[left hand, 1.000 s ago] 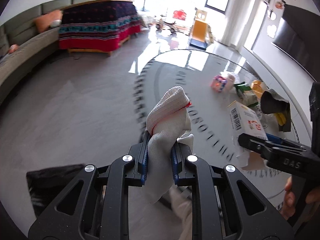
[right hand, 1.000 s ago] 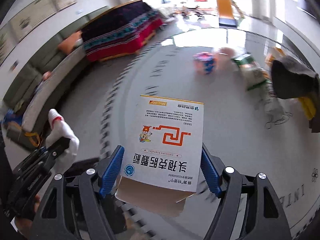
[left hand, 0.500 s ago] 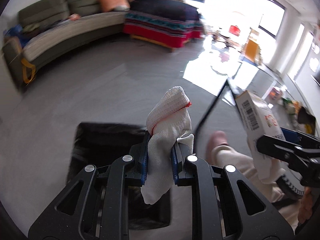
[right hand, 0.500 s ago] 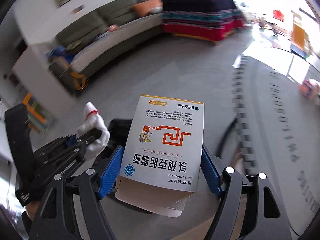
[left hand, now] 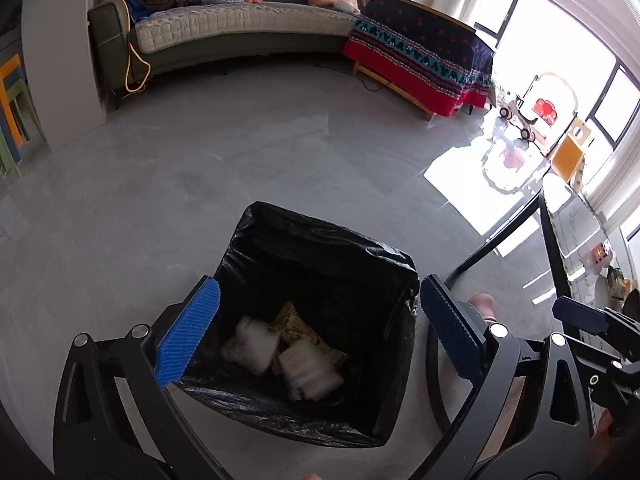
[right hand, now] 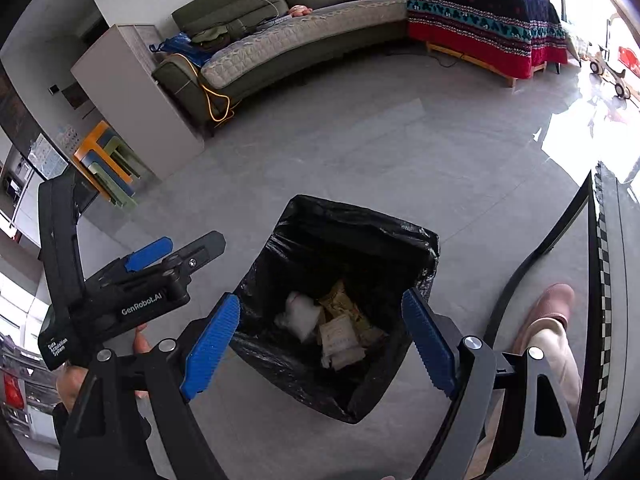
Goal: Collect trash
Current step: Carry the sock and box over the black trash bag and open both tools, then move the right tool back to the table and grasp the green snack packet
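Trash bin [left hand: 320, 312], black-lined, on the floor, lower centre of both views; holds white wads [left hand: 252, 344], a pale box [right hand: 340, 338], and wrappers. Left hand-held gripper [left hand: 316, 332] and right hand-held gripper [right hand: 320, 344]: both above the bin, jaws apart, empty. Step: drop-off apparently done. Next: return to the worktop [right hand: 616, 280], right edge, for remaining litter.

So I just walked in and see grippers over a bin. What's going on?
A person is collecting trash with two handheld grippers. Both the left gripper and right gripper hang open and empty above the black-lined trash bin. Inside lie a white cloth and a carton.
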Action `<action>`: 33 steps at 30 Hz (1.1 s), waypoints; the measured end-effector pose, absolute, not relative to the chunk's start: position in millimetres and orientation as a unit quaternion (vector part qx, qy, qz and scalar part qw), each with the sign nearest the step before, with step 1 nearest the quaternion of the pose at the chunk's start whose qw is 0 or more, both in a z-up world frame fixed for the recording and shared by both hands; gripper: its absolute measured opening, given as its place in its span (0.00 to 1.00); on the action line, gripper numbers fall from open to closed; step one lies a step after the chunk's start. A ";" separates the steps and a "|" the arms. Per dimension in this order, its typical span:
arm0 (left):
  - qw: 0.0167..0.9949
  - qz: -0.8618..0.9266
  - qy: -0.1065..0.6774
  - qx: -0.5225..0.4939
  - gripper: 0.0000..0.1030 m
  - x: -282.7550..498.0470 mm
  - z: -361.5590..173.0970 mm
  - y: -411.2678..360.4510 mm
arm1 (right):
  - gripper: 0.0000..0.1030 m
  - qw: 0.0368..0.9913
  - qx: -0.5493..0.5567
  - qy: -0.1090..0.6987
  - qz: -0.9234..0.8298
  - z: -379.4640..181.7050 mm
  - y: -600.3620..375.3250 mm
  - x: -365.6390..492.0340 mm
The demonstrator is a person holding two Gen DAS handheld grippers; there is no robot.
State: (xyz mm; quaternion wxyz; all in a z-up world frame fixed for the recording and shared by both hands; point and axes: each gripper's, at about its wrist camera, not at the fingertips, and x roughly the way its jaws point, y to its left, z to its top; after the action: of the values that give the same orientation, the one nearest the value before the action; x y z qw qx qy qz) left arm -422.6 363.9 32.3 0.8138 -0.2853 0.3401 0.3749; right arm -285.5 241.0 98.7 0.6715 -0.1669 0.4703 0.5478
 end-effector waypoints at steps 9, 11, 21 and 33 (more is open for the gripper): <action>0.832 0.346 0.347 -0.260 0.94 -393.8 44.5 337.6 | 0.81 0.690 -0.138 0.465 0.537 107.9 217.6 -270.1; 0.837 0.335 0.350 -0.252 0.94 -382.2 47.0 330.4 | 0.81 0.699 -0.128 0.462 0.531 112.0 206.1 -260.6; 0.874 0.247 0.368 -0.201 0.94 -286.8 63.9 273.1 | 0.81 0.762 -0.084 0.455 0.453 123.9 125.9 -181.3; 0.901 0.133 0.384 -0.149 0.94 -174.3 75.0 197.2 | 0.81 0.805 -0.007 0.465 0.368 127.3 28.8 -83.7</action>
State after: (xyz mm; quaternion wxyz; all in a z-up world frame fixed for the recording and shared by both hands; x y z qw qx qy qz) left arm -174.3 197.2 75.0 0.9015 -0.1491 0.3838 0.1333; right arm -83.7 28.8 127.3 0.8050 -0.0070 0.4649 0.3684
